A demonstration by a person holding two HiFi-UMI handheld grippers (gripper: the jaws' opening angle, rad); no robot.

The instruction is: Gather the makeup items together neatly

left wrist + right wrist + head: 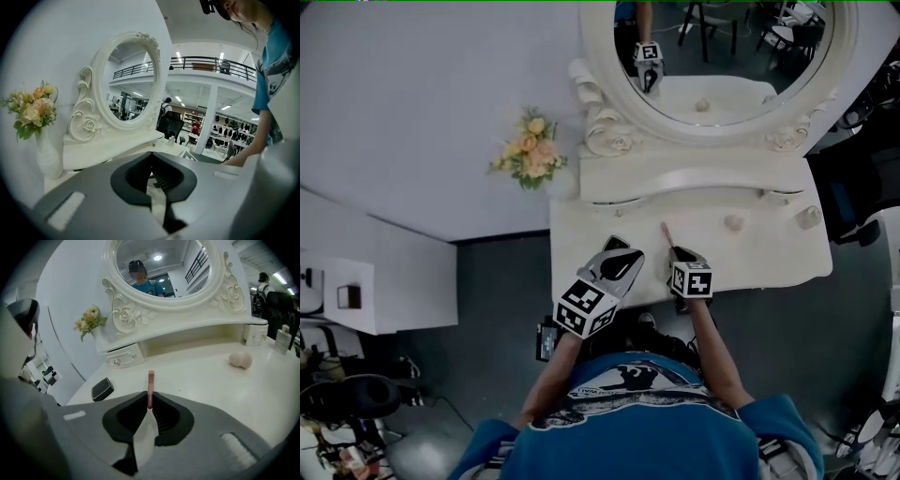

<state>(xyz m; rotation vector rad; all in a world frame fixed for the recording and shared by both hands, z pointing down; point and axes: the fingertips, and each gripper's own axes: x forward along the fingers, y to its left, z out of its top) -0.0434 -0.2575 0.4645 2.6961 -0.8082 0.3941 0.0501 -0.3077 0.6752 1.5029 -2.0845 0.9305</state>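
I read this as the carrying step: one makeup item is in hand and not yet set with the others. My right gripper (150,394) has its fingers (162,418) pinched nearly together on a slim pink stick (150,383), probably a lip pencil or thin lipstick. They hold its lower end, so most of it stands out past the tips. My left gripper (151,157) has its fingers (164,178) closed tip to tip with nothing between them, and it hangs over the front of the worktop (211,380) just beside the right one.

The stick is narrow, smooth and pale pink with a slightly darker tip. In the head view it points away from me toward the mirror (159,268).

The rest of the makeup is spread out. A pink sponge (240,360) sits off to the right, with a white jar (255,333) and a small bottle (281,341) behind it near the shelf. A black compact (102,389) lies on its own at the left edge, well apart from them.

Since most items are on the right, my guess is that the next move takes the stick that way and lays it flat beside the sponge. A round stick may roll, so I would lower it until it touches the worktop before opening. After that the compact needs fetching, and the empty left gripper is nearer to it
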